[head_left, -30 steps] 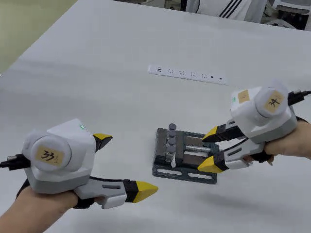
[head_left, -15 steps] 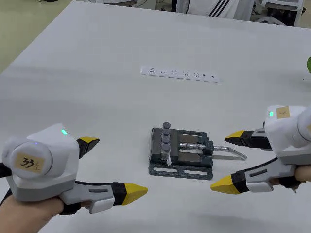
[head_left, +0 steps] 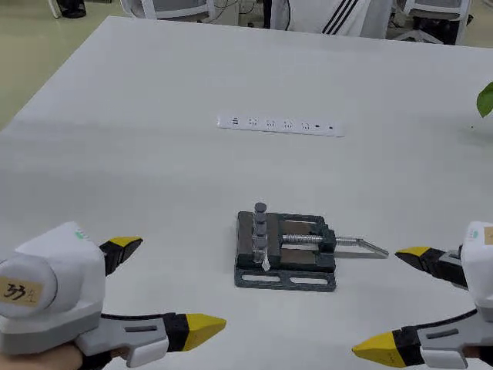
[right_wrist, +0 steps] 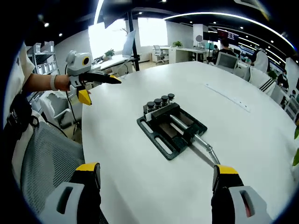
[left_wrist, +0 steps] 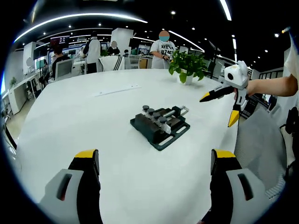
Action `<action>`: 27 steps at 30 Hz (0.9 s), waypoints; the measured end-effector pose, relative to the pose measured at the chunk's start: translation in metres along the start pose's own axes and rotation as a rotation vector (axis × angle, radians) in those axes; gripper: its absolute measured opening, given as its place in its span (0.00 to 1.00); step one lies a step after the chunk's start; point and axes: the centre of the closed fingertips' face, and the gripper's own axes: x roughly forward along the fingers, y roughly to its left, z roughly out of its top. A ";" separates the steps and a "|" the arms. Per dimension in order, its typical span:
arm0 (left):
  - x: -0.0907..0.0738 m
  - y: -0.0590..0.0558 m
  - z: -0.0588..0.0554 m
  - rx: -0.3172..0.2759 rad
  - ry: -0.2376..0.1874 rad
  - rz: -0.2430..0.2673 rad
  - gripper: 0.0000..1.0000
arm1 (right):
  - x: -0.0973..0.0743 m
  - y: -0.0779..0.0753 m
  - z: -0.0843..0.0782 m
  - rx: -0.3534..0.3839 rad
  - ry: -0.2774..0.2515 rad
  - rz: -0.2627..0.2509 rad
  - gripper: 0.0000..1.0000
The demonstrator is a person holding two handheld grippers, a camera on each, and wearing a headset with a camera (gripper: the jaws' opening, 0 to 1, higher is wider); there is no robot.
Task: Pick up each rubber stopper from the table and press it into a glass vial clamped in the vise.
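A dark vise (head_left: 286, 271) stands mid-table with a row of several glass vials (head_left: 260, 228) clamped in its jaws, each topped by a dark rubber stopper. My left gripper (head_left: 166, 287) hovers open at the lower left, well short of the vise. At the lower right my right gripper (head_left: 394, 302) is open, apart from the vise's handle (head_left: 370, 247). In the left gripper view the vise (left_wrist: 161, 125) lies ahead of my empty jaws. The right gripper view has the vise (right_wrist: 173, 128) and vials (right_wrist: 159, 103) ahead, with the left gripper (right_wrist: 100, 90) beyond.
A white power strip (head_left: 279, 124) lies across the table behind the vise. A potted plant (left_wrist: 189, 65) stands at the far table edge. Chairs and people are beyond the table. A mesh chair back (right_wrist: 51, 158) is close to the near edge.
Both grippers have drawn back from the vise toward the near edge. The right one left the handle area and moved right. The head camera has tilted up.
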 end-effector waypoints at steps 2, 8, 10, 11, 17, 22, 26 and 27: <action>0.000 0.001 0.000 -0.001 0.003 0.001 0.99 | -0.002 -0.001 -0.001 0.013 -0.013 -0.008 0.99; 0.001 -0.002 0.003 0.002 -0.002 0.001 0.99 | -0.003 0.002 -0.001 0.046 -0.044 -0.019 0.99; 0.001 -0.002 0.005 -0.007 -0.015 0.006 0.99 | -0.002 0.004 0.000 0.047 -0.046 -0.013 0.99; 0.000 -0.004 0.007 -0.009 -0.014 0.006 0.99 | -0.002 0.003 0.003 0.045 -0.064 -0.014 0.99; 0.000 -0.005 0.010 -0.008 -0.020 0.017 0.99 | -0.001 0.006 0.000 0.072 -0.079 -0.016 0.99; 0.000 -0.003 0.012 -0.010 -0.029 0.021 0.99 | -0.001 0.010 -0.001 0.081 -0.075 -0.017 0.99; 0.000 -0.001 0.012 -0.013 -0.033 0.028 0.99 | -0.003 0.007 0.001 0.084 -0.086 -0.030 0.99; 0.000 -0.003 0.013 -0.012 -0.033 0.027 0.99 | -0.004 0.006 0.001 0.085 -0.087 -0.033 0.99</action>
